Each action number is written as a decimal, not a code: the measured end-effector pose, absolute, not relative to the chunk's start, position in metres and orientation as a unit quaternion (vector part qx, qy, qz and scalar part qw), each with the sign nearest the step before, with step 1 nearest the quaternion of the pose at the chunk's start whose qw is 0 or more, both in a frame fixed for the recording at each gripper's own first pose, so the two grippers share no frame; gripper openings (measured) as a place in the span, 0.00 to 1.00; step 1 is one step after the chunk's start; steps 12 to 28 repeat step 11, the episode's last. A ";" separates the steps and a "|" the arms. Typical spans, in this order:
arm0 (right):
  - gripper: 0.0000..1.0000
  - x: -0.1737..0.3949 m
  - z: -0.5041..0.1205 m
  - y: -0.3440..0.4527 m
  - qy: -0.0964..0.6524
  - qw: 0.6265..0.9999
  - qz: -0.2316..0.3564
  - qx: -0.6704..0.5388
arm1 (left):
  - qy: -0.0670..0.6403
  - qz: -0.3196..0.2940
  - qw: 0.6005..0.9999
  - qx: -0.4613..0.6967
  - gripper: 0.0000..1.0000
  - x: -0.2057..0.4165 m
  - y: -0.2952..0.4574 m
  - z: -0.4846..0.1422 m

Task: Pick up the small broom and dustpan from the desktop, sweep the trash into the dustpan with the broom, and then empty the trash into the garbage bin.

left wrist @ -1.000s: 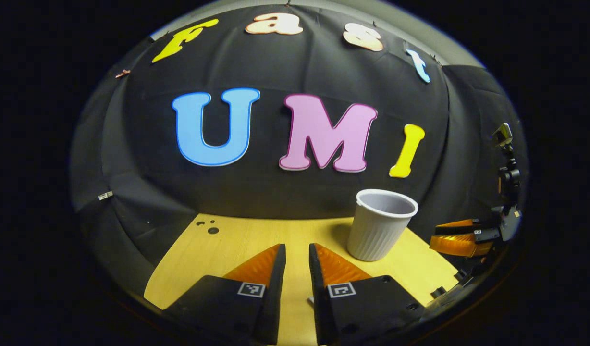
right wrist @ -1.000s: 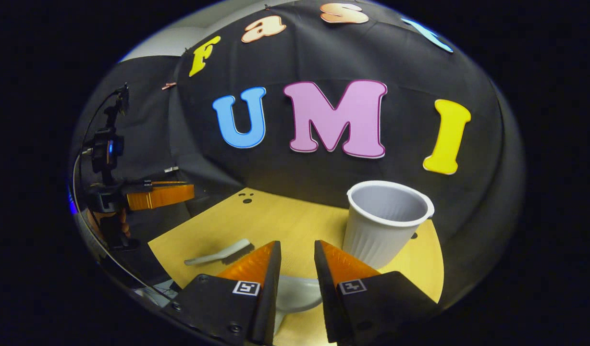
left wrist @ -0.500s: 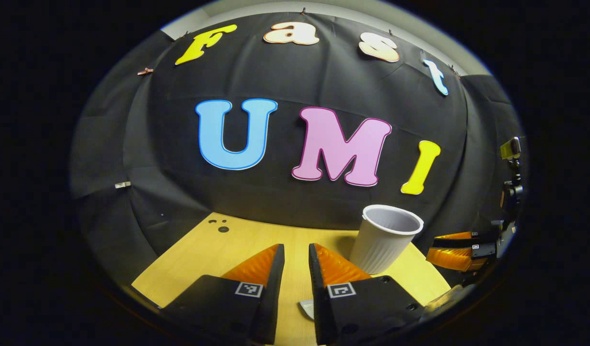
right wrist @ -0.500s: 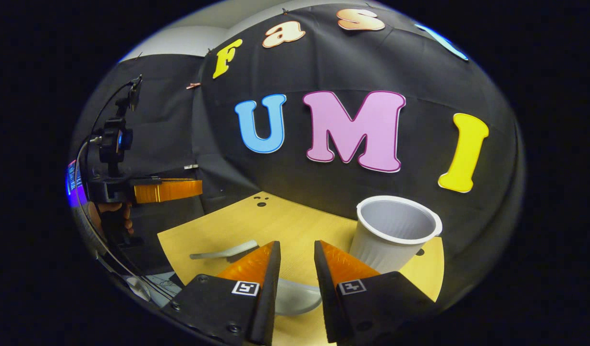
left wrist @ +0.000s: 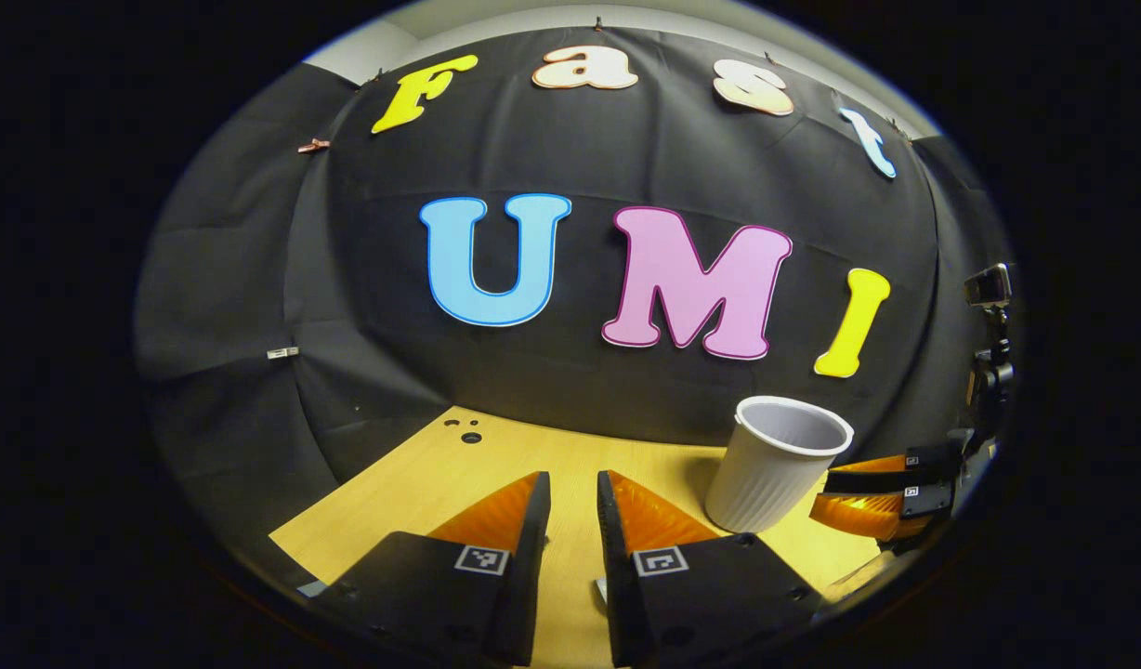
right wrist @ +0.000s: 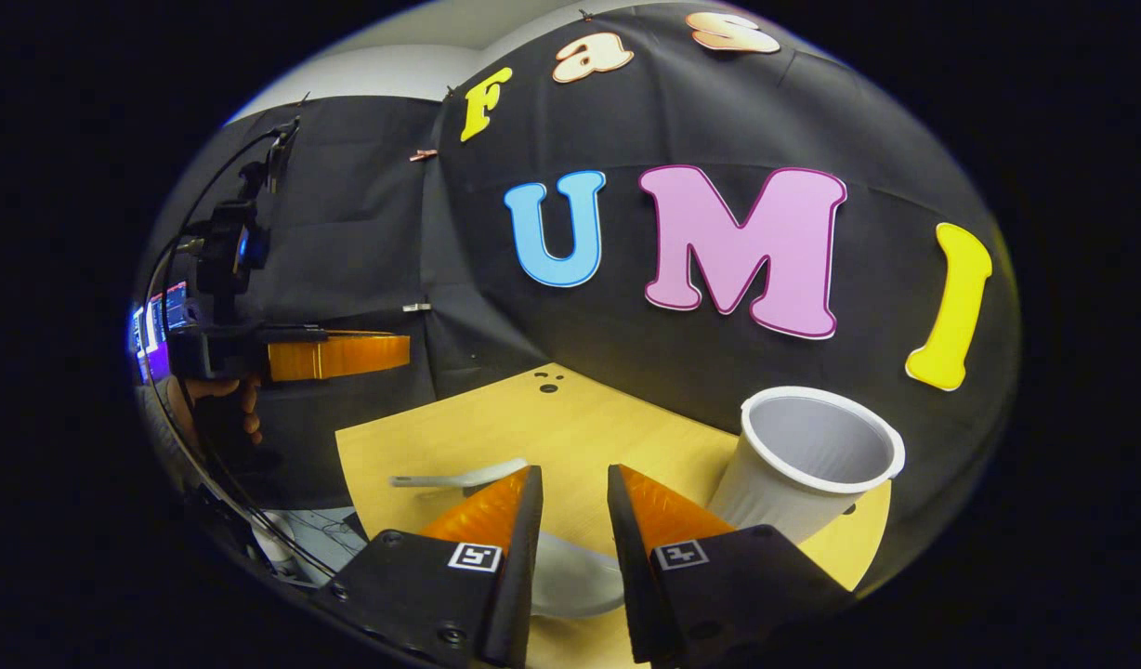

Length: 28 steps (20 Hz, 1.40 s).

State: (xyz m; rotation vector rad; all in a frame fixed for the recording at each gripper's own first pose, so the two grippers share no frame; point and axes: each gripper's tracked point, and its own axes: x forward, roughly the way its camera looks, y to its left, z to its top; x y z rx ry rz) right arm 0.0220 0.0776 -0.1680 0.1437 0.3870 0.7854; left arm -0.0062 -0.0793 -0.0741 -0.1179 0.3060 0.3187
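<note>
Both views slide right since before. Left gripper (left wrist: 573, 492) and right gripper (right wrist: 575, 492) hang released. Small white broom (right wrist: 459, 479) lies at nine o'clock; ribbed white plastic cup (right wrist: 803, 469) could tip if bumped.

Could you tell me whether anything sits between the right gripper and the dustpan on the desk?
Nothing visible does: the pale plastic dustpan lies on the wooden desktop just below the right gripper, and the white ribbed cup stands off to its side.

small pale broom (right wrist: 459, 479) lies flat on the desktop (right wrist: 589, 437); white bin (right wrist: 807, 469) upright, dustpan (right wrist: 570, 581) seemingly nearer.
</note>
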 end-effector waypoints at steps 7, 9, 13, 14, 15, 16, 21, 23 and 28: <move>0.45 0.009 -0.166 0.076 0.182 0.892 0.406 0.080 | 0.149 0.168 0.974 -0.042 0.34 -0.015 -0.103 -0.066; 0.45 0.004 -0.165 0.074 0.180 0.891 0.410 0.079 | 0.148 0.168 0.974 -0.043 0.34 -0.017 -0.110 -0.066; 0.45 0.000 -0.164 0.071 0.176 0.891 0.411 0.077 | 0.145 0.166 0.974 -0.041 0.34 -0.018 -0.116 -0.063; 0.45 0.000 -0.164 0.071 0.176 0.891 0.411 0.077 | 0.145 0.166 0.974 -0.041 0.34 -0.018 -0.116 -0.063; 0.45 0.000 -0.164 0.071 0.176 0.891 0.411 0.077 | 0.145 0.166 0.974 -0.041 0.34 -0.018 -0.116 -0.063; 0.45 0.000 -0.164 0.071 0.176 0.891 0.411 0.077 | 0.145 0.166 0.974 -0.041 0.34 -0.018 -0.116 -0.063; 0.45 0.000 -0.164 0.071 0.176 0.891 0.411 0.077 | 0.145 0.166 0.974 -0.041 0.34 -0.018 -0.116 -0.063; 0.45 0.000 -0.164 0.071 0.176 0.891 0.411 0.077 | 0.145 0.166 0.974 -0.041 0.34 -0.018 -0.116 -0.063; 0.45 0.000 -0.164 0.071 0.176 0.891 0.411 0.077 | 0.145 0.166 0.974 -0.041 0.34 -0.018 -0.116 -0.063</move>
